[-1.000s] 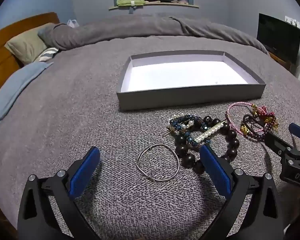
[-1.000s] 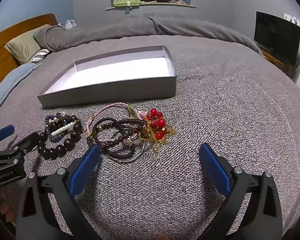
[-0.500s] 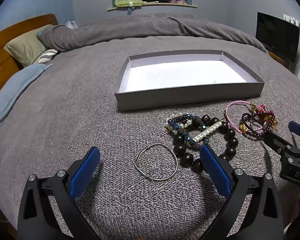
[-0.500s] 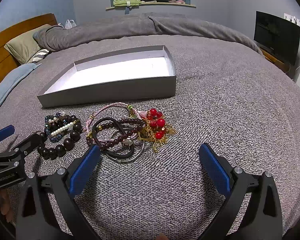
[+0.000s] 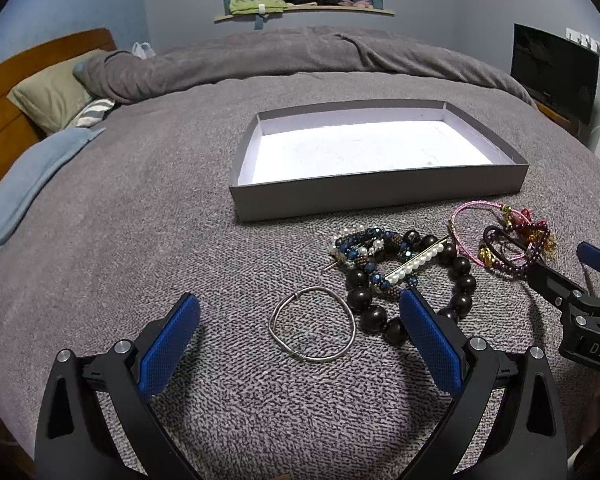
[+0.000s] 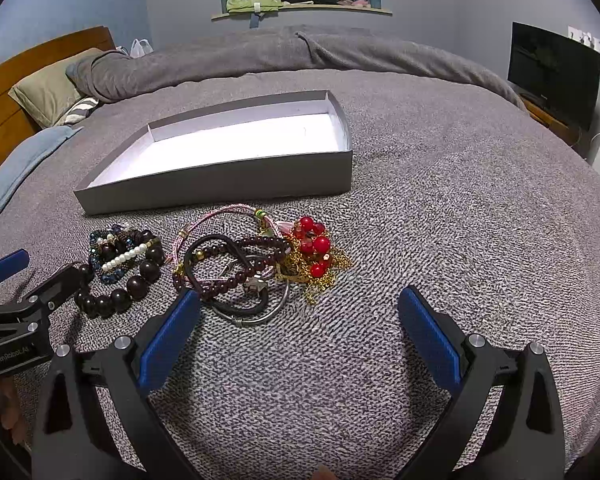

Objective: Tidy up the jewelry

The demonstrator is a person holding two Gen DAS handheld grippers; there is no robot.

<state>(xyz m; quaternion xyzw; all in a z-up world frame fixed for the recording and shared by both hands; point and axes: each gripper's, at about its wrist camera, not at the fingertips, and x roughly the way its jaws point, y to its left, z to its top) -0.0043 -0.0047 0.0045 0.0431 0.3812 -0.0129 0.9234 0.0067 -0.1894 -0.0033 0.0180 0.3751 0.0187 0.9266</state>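
Observation:
An empty grey box (image 5: 380, 192) (image 6: 220, 190) with a white floor lies on the grey bed cover. In front of it jewelry is scattered: a silver bangle (image 5: 312, 322), a dark wooden bead bracelet (image 5: 460, 276) (image 6: 116, 298) with a pearl pin (image 5: 416, 262) and blue beads on it, a pink cord bracelet (image 5: 466, 212), and a tangle with red beads (image 6: 314, 240) and gold chain. My left gripper (image 5: 300, 332) is open, its fingers astride the silver bangle. My right gripper (image 6: 300, 328) is open, just short of the tangle.
Pillows (image 5: 52, 94) and a wooden headboard (image 5: 0, 120) are at the left, a rumpled grey duvet (image 5: 300, 56) at the back, a dark screen (image 5: 554, 68) at the right. Bed cover stretches wide on the right in the right wrist view.
The left gripper has drawn back and risen a little, so the jewelry sits farther ahead. The right gripper has barely shifted. Both stay open.

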